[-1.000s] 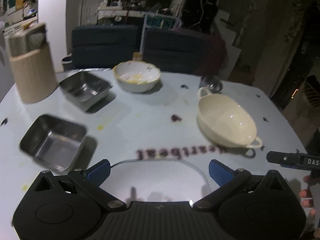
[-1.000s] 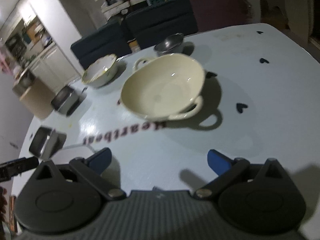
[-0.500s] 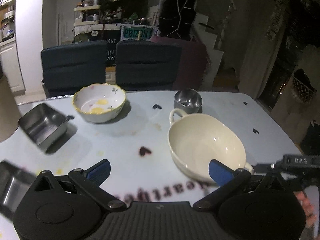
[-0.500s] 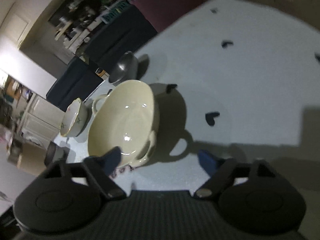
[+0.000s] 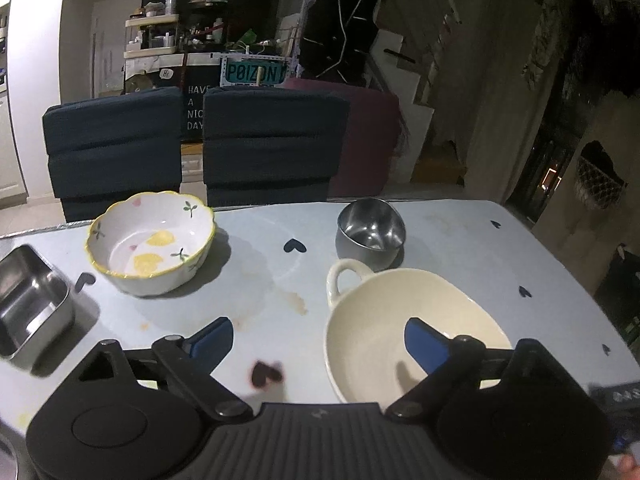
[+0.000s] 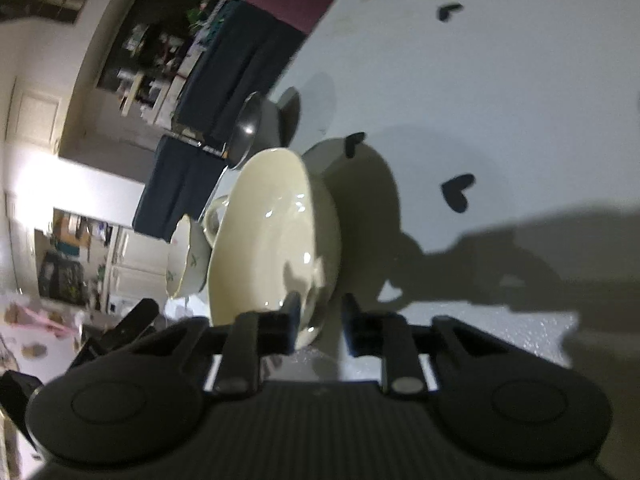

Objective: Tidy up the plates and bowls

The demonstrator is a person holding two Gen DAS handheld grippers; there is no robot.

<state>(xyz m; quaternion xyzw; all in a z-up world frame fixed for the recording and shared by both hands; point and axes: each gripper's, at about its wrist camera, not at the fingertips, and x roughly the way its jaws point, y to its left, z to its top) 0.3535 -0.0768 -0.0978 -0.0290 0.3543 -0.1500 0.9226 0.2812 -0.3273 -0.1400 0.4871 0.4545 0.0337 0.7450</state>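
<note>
A cream two-handled bowl stands on the pale blue table, right of centre. My left gripper is open above the table, its right finger over the bowl's rim. My right gripper has closed on the near rim of the cream bowl, one finger inside and one outside. A floral bowl with a yellow rim sits far left, also visible in the right wrist view. A small steel bowl stands behind the cream bowl.
A square steel tray lies at the left edge. Two dark blue chairs and a maroon chair stand behind the table. Dark heart marks dot the tablecloth.
My right gripper moved in and closed on the cream bowl's near rim. My left gripper moved forward and right, so the cream bowl now sits under its right finger.
</note>
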